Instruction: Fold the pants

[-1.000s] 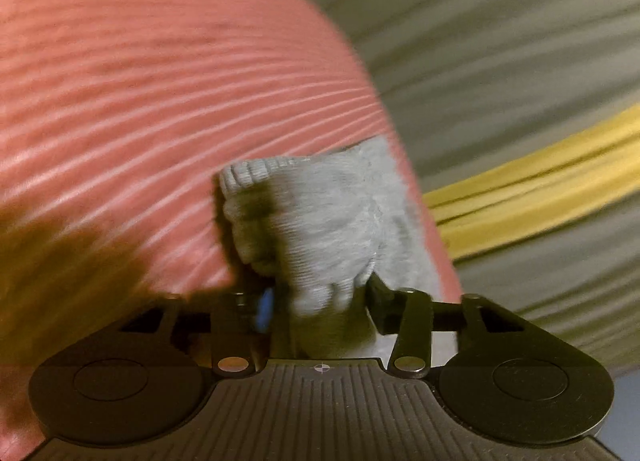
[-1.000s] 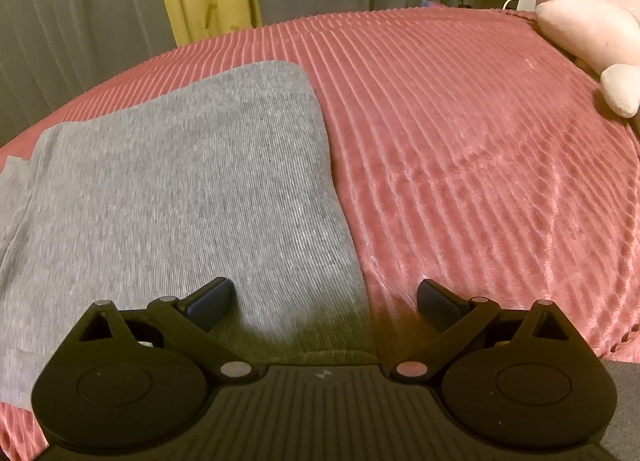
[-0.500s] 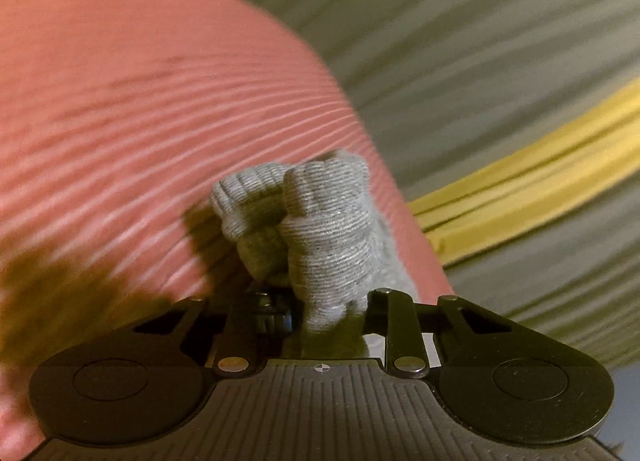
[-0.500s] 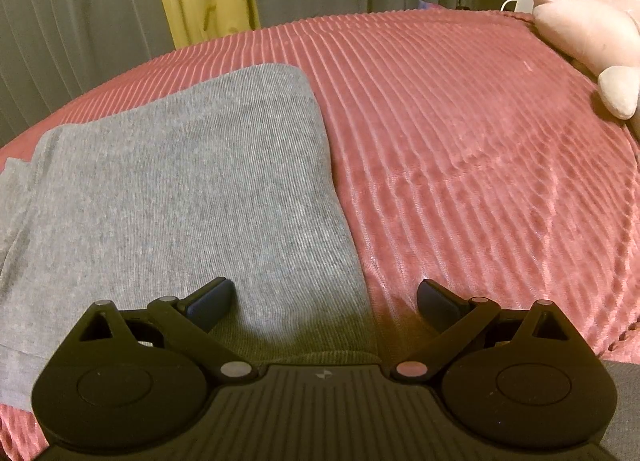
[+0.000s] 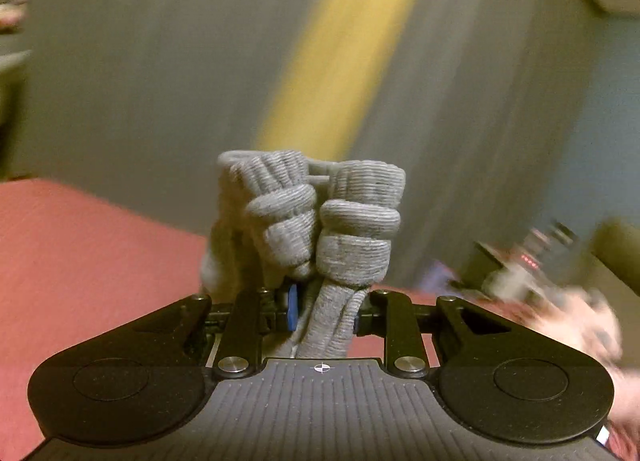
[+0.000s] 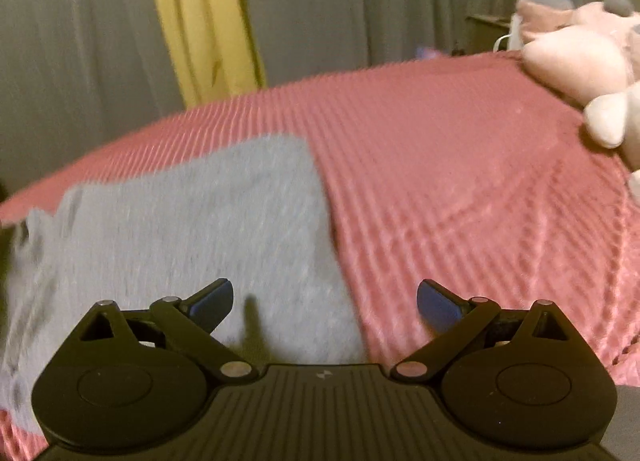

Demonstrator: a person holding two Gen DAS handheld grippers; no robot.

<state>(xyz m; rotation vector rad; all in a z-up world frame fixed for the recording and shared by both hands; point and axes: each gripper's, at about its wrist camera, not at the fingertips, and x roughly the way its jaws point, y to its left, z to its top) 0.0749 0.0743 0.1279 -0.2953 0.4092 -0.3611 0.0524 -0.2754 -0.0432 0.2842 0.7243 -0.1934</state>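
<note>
My left claw (image 5: 322, 311): jaws just drawn in, clamped tight on a bunched wad of the grey pants (image 5: 320, 221), pointing slightly below level. My right claw (image 6: 324, 301): jaws spread wide, nothing between the pads, tilted downward. A blurred hand (image 5: 588, 325) shows at the left view's right edge

No legible text or labels.

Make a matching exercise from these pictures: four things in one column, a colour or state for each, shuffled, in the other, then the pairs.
Things:
1. left gripper
2. right gripper
3. bedspread
4. soft toy

States:
A. pale pink, at the bed's far corner
B. open, nothing between its fingers
C. red, ribbed
D. shut on the bunched grey pants

Pairs: 1-D, 2-B, 3-C, 4-A
</note>
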